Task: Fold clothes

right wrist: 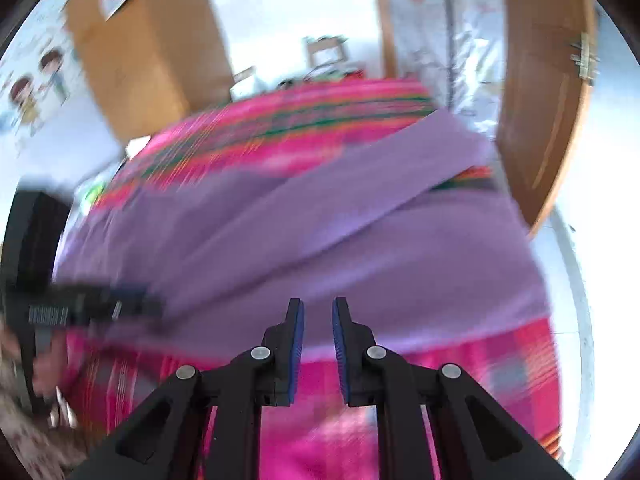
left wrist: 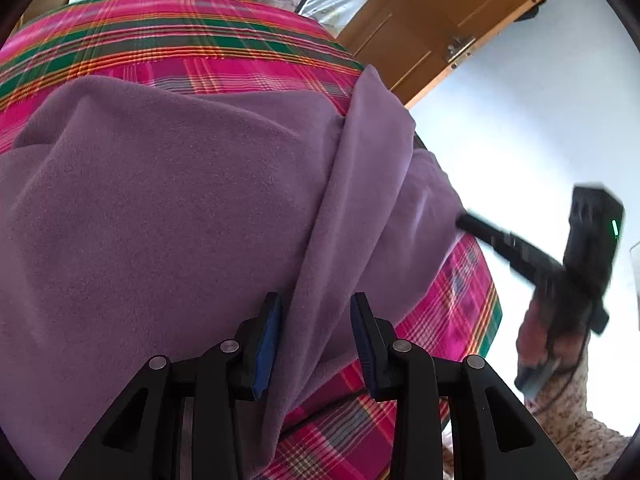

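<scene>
A purple fleece garment lay spread over a pink plaid bedcover, covering most of the near part of it, with one long band of the cloth folded back across the body and running down toward the near edge. In the left wrist view that band passed between the fingers of the left gripper; the jaws stood apart with the fold in the gap, and the pads did not visibly press it, so the grip looked released rather than clenched. The right gripper hung just over the near hem of the garment, its jaws a narrow gap apart with nothing between them. The right wrist view was blurred, so fine detail of the hem could not be made out.

The fleece looked soft, thick and light: it would likely drape and sag rather than hold a line, and its napped face should give the pads good purchase without slipping. It was not fragile. A sound hold seemed to be the edge of the folded band for the left, and the near hem or a corner for the right, pinching through both layers so the fold would travel as one piece
</scene>
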A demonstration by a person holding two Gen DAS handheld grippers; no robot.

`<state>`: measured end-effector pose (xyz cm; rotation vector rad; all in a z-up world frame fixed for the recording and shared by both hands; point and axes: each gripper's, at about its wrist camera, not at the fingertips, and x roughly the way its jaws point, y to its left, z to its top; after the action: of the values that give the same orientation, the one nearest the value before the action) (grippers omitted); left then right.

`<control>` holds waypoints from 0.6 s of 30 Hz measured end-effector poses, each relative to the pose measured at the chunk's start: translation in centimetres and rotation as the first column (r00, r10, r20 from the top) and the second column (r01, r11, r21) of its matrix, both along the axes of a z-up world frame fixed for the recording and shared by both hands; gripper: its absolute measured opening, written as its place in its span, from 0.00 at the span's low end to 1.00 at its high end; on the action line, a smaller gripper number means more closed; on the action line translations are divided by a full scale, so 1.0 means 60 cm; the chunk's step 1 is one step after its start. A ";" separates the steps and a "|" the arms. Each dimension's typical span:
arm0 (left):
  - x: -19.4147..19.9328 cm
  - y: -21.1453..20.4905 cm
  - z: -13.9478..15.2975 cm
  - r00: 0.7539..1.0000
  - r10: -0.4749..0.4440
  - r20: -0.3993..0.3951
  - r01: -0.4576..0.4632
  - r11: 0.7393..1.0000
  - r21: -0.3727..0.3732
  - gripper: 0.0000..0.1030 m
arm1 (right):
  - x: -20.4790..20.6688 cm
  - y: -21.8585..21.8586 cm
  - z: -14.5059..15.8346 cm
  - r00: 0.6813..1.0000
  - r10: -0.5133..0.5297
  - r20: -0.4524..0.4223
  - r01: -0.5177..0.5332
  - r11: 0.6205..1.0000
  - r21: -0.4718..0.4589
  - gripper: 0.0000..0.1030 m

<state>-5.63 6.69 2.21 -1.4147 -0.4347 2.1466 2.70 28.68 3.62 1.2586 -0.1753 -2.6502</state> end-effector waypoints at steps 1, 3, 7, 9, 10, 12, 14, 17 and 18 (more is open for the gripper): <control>0.000 0.001 -0.001 1.000 0.000 -0.001 0.000 1.000 0.004 0.36 | -0.016 0.012 0.006 1.000 -0.026 -0.008 0.026 0.999 -0.022 0.15; 0.000 0.002 -0.003 1.000 0.000 -0.004 0.000 1.000 0.011 0.36 | -0.051 0.026 0.009 0.998 -0.060 -0.011 0.059 0.997 -0.043 0.16; -0.007 0.001 -0.006 1.000 0.002 0.001 -0.002 0.999 0.036 0.36 | -0.120 0.026 -0.002 0.994 -0.102 0.025 0.104 0.993 -0.058 0.17; -0.012 0.000 -0.007 1.000 0.004 0.007 -0.005 0.999 0.050 0.36 | -0.144 0.019 -0.009 0.995 -0.098 0.034 0.101 0.992 -0.073 0.17; -0.011 0.001 -0.007 1.000 0.002 0.006 -0.002 0.999 0.050 0.36 | -0.155 0.016 -0.012 0.995 -0.095 0.037 0.098 0.992 -0.076 0.19; -0.010 0.002 -0.006 1.000 -0.004 -0.001 0.004 0.999 0.043 0.36 | -0.177 0.005 -0.018 0.994 -0.103 0.044 0.105 0.993 -0.062 0.25; -0.009 0.003 -0.005 1.000 -0.010 -0.007 0.010 0.999 0.041 0.36 | -0.199 -0.003 -0.024 0.992 -0.113 0.058 0.116 0.992 -0.045 0.26; -0.010 0.004 -0.006 1.000 -0.016 -0.014 0.016 0.999 0.044 0.36 | -0.226 -0.013 -0.027 0.991 -0.119 0.067 0.123 0.991 -0.051 0.30; -0.009 0.004 -0.006 1.000 -0.017 -0.016 0.018 0.999 0.045 0.36 | -0.235 -0.016 -0.027 0.990 -0.126 0.070 0.129 0.990 -0.051 0.32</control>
<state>-6.18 6.91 1.84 -1.3716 -0.4607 2.1188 -11.43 27.74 2.01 1.3620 -0.3483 -2.6898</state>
